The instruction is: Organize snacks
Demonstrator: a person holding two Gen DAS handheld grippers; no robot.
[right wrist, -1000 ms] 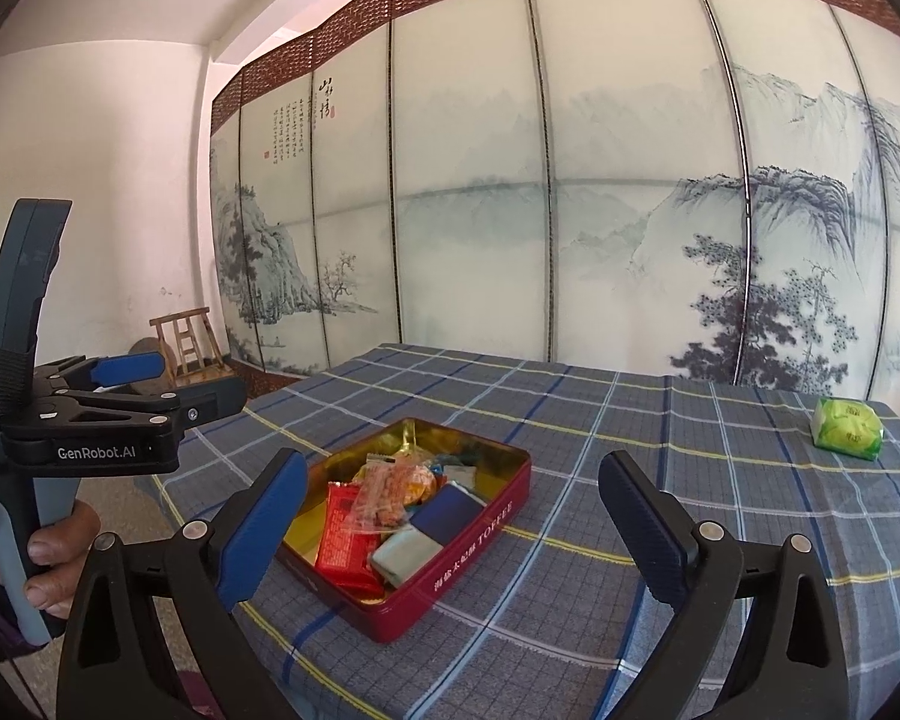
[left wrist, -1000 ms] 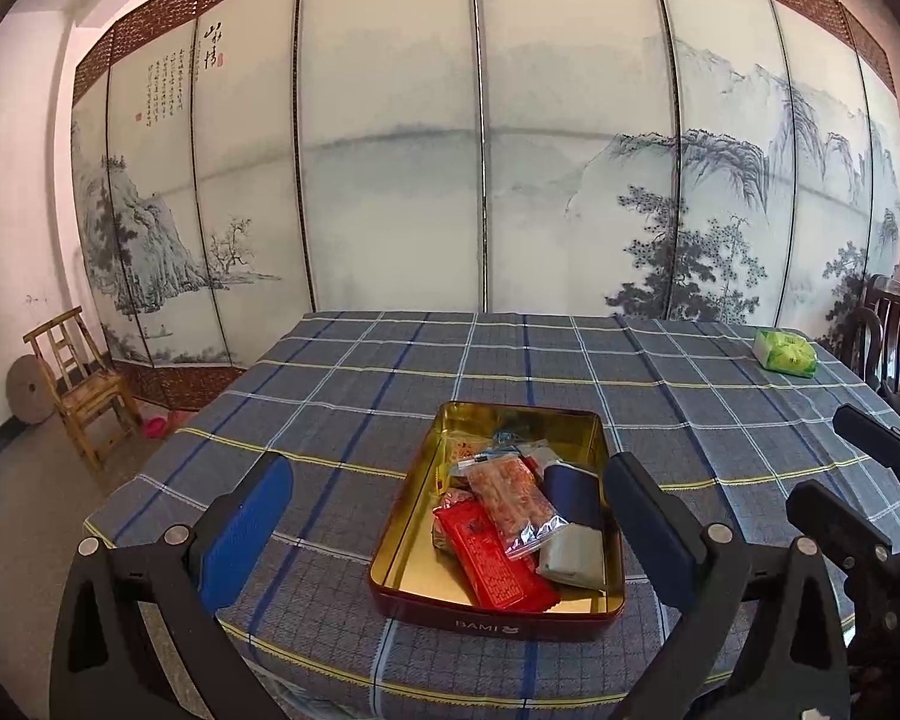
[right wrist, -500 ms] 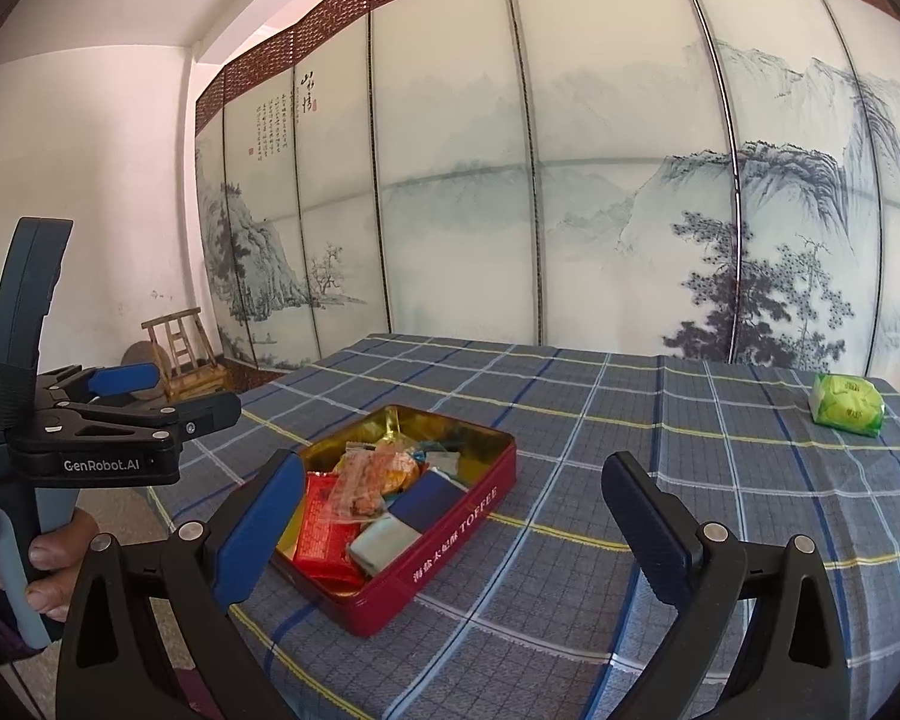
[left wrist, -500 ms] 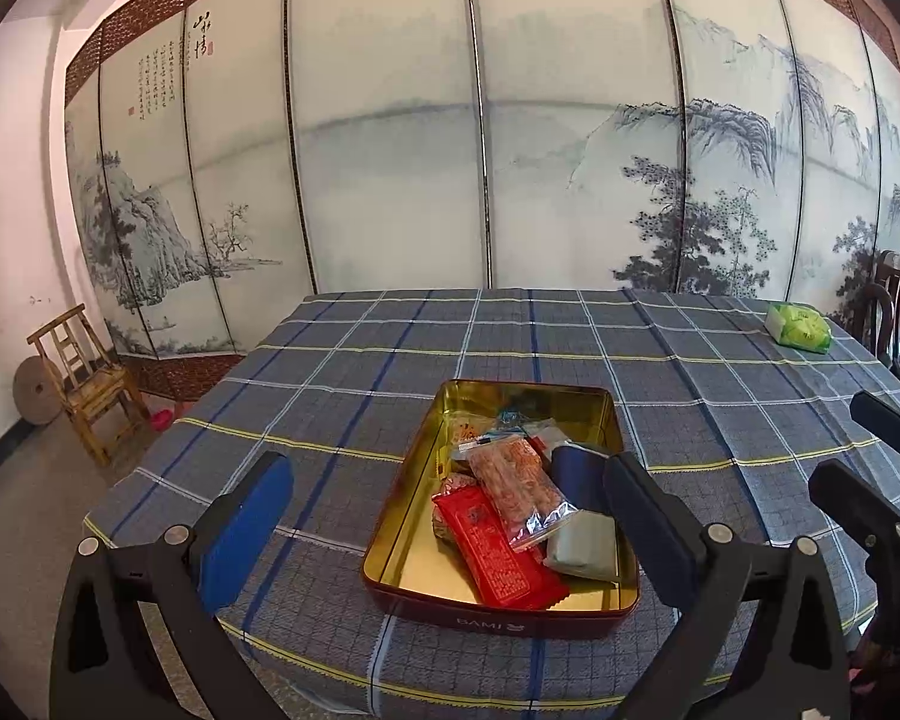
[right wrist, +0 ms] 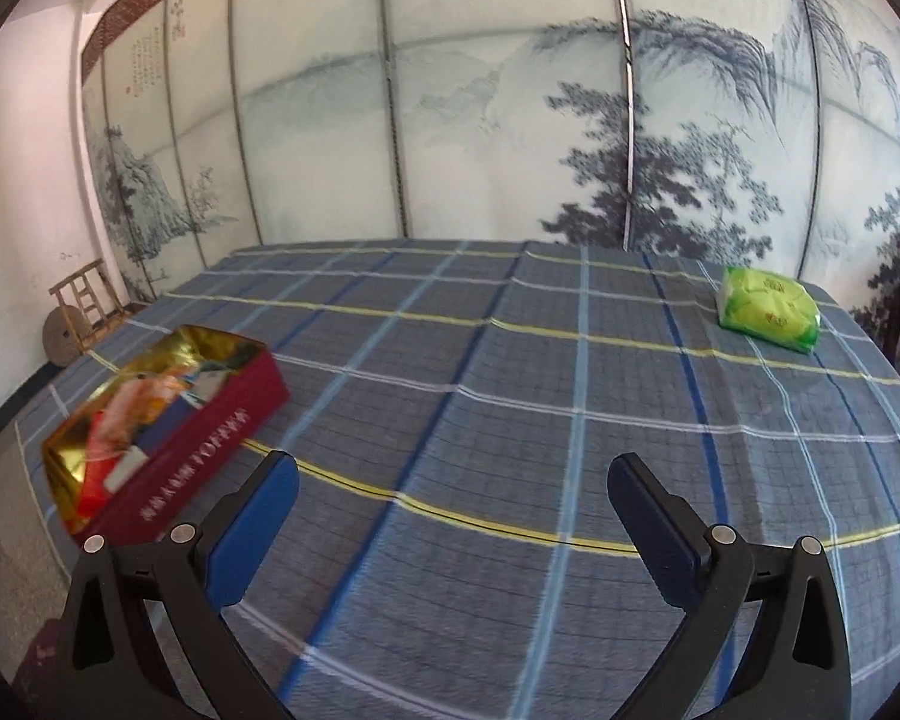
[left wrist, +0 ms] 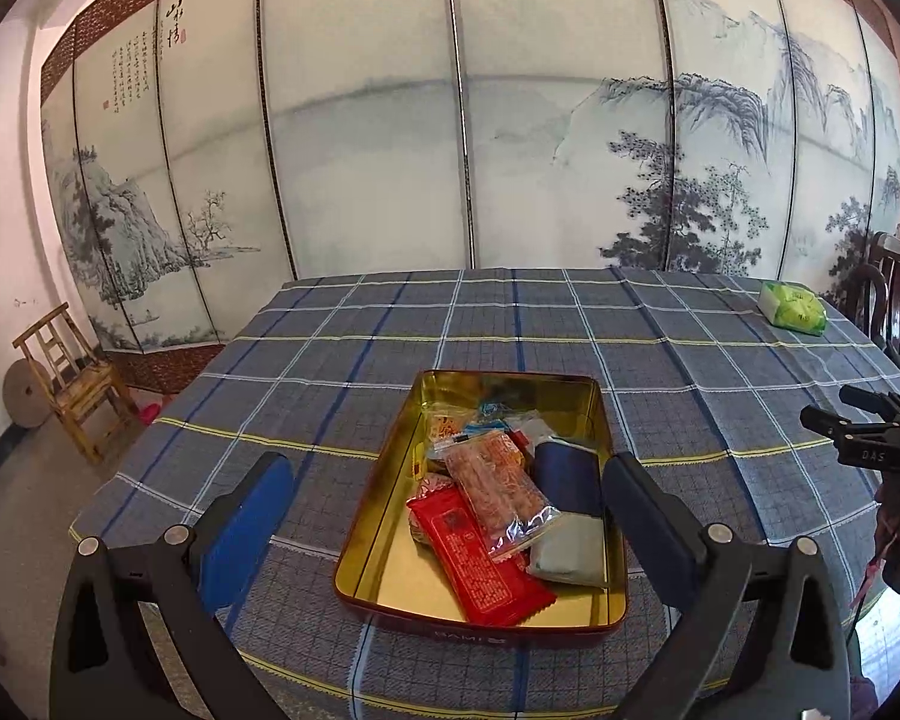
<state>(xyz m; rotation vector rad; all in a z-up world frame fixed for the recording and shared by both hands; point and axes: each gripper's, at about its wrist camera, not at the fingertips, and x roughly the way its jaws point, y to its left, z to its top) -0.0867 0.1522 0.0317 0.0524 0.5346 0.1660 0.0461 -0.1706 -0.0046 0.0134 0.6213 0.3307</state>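
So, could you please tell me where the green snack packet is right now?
The green snack packet lies alone on the checked tablecloth near the table's far right corner, by the painted screen, well apart from the red tin.

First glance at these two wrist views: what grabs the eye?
The open red tin with its shiny gold inside, packed with wrapped snacks, sits on the plaid tablecloth right in front of the left gripper. A lone green packet lies far off near the table's back right corner, ahead of the right gripper, whose jaws stand wide with nothing between them. Behind the table, a folding screen painted with an ink landscape fills the background.
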